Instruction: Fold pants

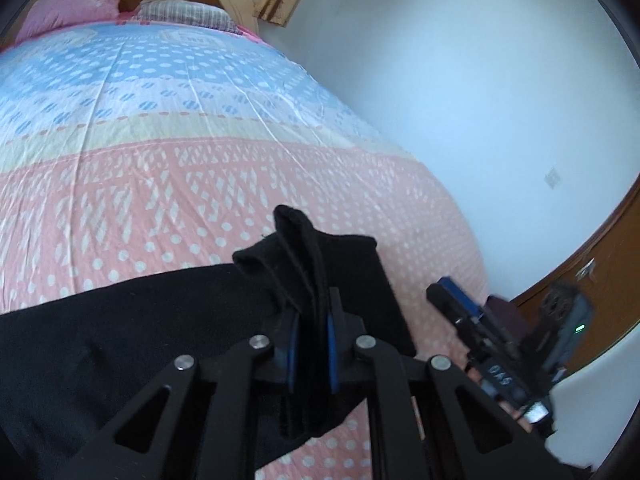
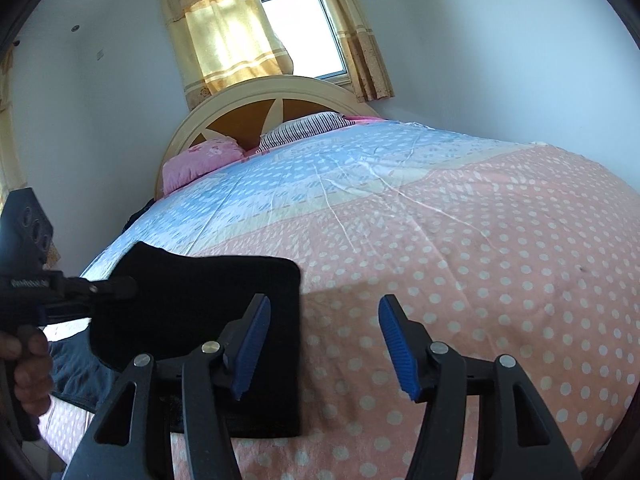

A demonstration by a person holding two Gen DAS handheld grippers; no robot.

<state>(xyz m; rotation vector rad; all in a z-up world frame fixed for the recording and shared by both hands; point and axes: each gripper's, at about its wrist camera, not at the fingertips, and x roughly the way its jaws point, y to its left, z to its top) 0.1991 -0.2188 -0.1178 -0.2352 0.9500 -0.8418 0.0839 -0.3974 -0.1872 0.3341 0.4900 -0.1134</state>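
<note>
Black pants [image 1: 120, 320] lie on the bed near its front edge. My left gripper [image 1: 312, 320] is shut on a bunched fold of the pants and holds it raised off the cover. In the right wrist view the pants [image 2: 208, 300] show as a flat, folded dark slab on the pink cover. My right gripper [image 2: 324, 344] is open and empty; its left finger is over the pants' right edge and its right finger over bare cover. The right gripper also shows in the left wrist view [image 1: 460, 304], and the left gripper in the right wrist view [image 2: 116, 286].
The bed [image 2: 440, 220] has a pink and blue dotted cover, with pillows [image 2: 200, 158] and a headboard [image 2: 248, 112] at the far end. A white wall [image 1: 480, 100] runs along the bed. Another dark garment [image 2: 76, 376] lies at the bed's front left.
</note>
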